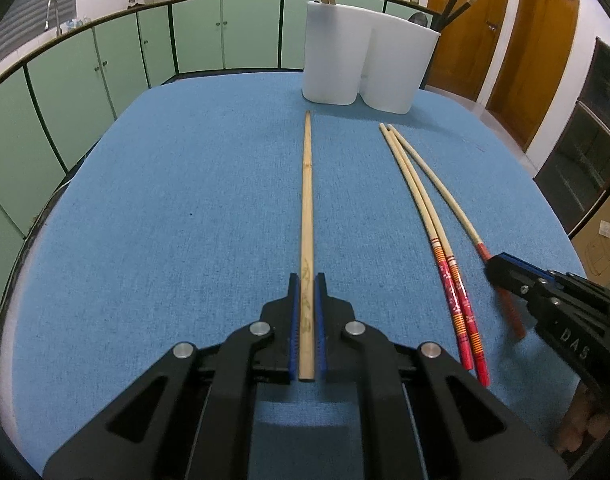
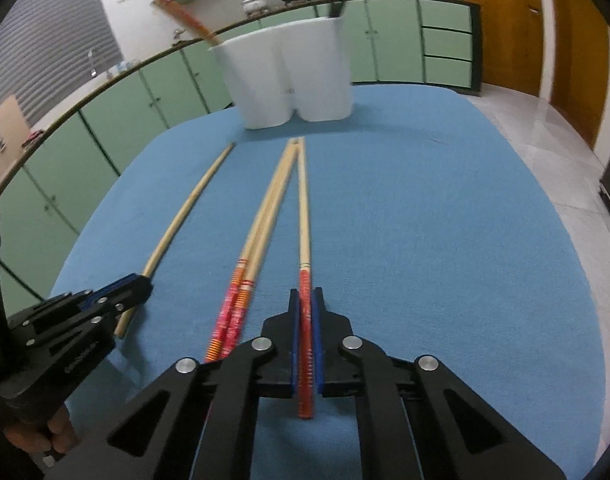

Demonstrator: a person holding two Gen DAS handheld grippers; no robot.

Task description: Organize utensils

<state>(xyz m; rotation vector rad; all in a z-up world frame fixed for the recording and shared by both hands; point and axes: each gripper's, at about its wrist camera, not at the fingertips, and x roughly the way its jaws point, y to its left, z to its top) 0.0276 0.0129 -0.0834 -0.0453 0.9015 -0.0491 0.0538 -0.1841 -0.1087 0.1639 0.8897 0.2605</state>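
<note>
Left gripper (image 1: pixel 307 280) is clamped on the plain chopstick (image 1: pixel 307 200), right gripper (image 2: pixel 306 294) pinching the red-handled chopstick (image 2: pixel 303 220) over the blue table (image 1: pixel 185 200).

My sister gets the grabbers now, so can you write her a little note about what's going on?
Left gripper: shut on the plain bamboo chopstick, which lies on the blue table.
Right gripper: shut on a red-handled chopstick, also lying on the table.
Two more red-handled chopsticks lie loose between them.
White holder stands at the far edge, with some chopsticks already inside.
Left to do: lift both held sticks into the holder, then the loose pair.
</note>
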